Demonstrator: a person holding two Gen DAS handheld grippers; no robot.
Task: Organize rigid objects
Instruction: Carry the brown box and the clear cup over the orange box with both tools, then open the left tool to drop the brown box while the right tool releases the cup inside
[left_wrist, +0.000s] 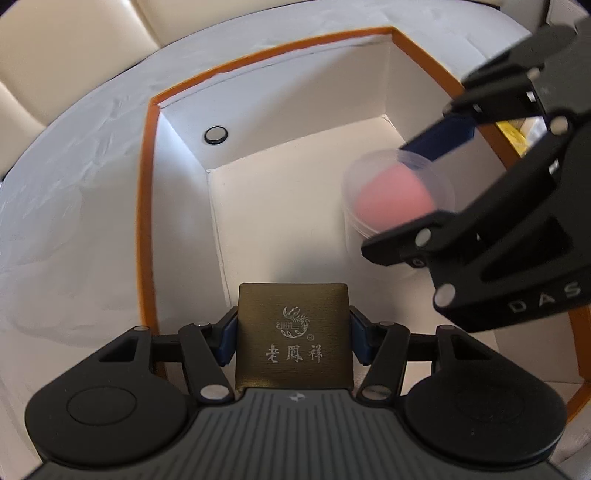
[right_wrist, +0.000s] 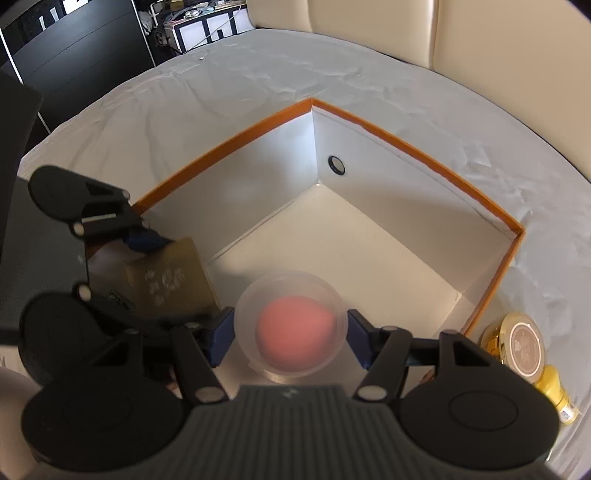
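An orange-rimmed box (left_wrist: 147, 206) (right_wrist: 229, 146) with white inner walls lies open on a white sheet. My left gripper (left_wrist: 293, 338) is shut on a bronze square case (left_wrist: 293, 332) with printed characters, held over the box's near side. My right gripper (right_wrist: 291, 338) is shut on a clear round tub (right_wrist: 291, 321) that holds a pink ball. In the left wrist view the tub (left_wrist: 397, 194) hangs over the box's right part, in the right gripper (left_wrist: 436, 173). The right wrist view shows the bronze case (right_wrist: 170, 284) in the left gripper (right_wrist: 147, 266), at the left.
A black-ringed hole (left_wrist: 215, 134) (right_wrist: 336, 164) marks one inner wall of the box. Outside the box at the right lie a gold round tin (right_wrist: 517, 341) and a yellow bottle (right_wrist: 556, 393). Cream cushions (right_wrist: 480, 33) border the sheet; dark furniture (right_wrist: 74, 48) stands behind.
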